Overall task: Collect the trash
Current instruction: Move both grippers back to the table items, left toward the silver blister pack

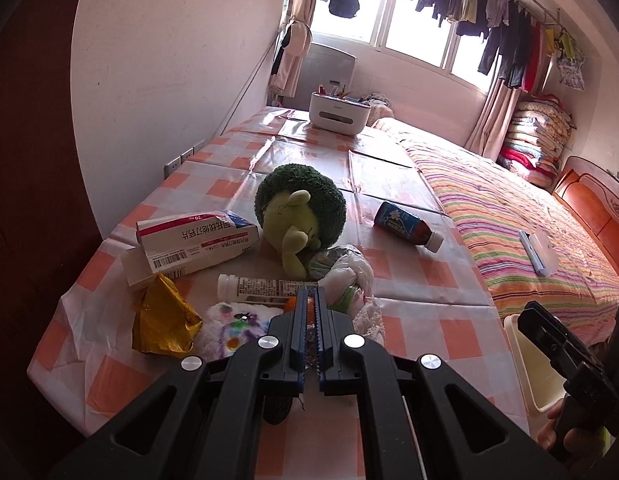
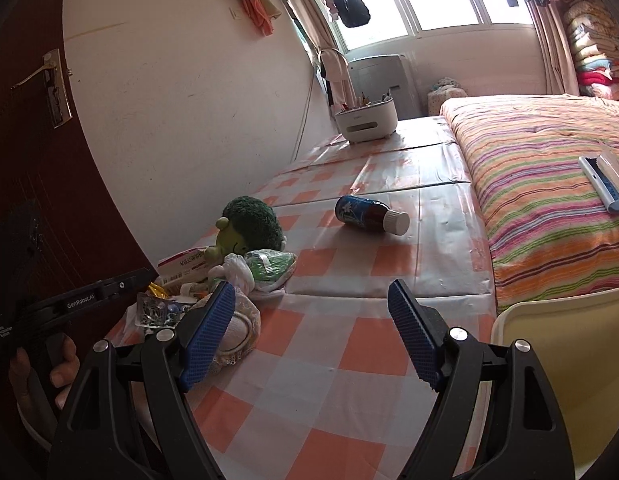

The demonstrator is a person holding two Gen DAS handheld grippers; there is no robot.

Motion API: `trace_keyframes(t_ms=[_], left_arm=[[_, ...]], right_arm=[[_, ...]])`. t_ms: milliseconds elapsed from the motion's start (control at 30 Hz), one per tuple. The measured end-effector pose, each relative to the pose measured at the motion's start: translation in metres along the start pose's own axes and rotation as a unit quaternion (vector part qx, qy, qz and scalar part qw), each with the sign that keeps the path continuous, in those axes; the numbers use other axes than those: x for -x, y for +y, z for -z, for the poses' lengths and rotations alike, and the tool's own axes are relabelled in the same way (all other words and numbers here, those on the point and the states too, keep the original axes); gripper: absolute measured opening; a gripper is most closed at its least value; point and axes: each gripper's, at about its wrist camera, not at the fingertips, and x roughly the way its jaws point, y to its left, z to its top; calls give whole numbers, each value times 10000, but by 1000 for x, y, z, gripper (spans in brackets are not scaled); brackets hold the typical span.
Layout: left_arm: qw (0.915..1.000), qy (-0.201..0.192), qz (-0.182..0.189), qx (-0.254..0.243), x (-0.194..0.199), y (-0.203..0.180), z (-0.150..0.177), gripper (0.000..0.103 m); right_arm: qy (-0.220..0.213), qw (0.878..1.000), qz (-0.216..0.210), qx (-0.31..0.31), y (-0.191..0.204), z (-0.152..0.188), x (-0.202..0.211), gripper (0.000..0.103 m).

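Checked orange-and-white cloth covers the worktop beside a striped bed. Trash clusters near a broccoli plush: medicine boxes, gold wrapper. Left gripper fingers pinched together; right gripper fingers wide, empty. Brown bottle lies apart.

Clutter pile crowds table's wall side; open cloth toward bottle.
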Motion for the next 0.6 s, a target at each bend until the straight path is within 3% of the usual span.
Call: trace_keyframes(t_ms=[167, 367, 500, 600], left_arm=[[9998, 74, 145, 144, -5, 13, 2, 4], [9993, -41, 374, -80, -5, 5, 4, 4], [9982, 320, 466, -220, -23, 1, 8, 4], [9980, 370, 499, -146, -28, 2, 9, 3]], right_arm=[[295, 9989, -245, 264, 25, 9, -20, 78], [544, 9966, -420, 455, 48, 18, -39, 78], [596, 9962, -410, 475, 51, 19, -42, 78], [622, 9964, -385, 422, 49, 19, -44, 78]])
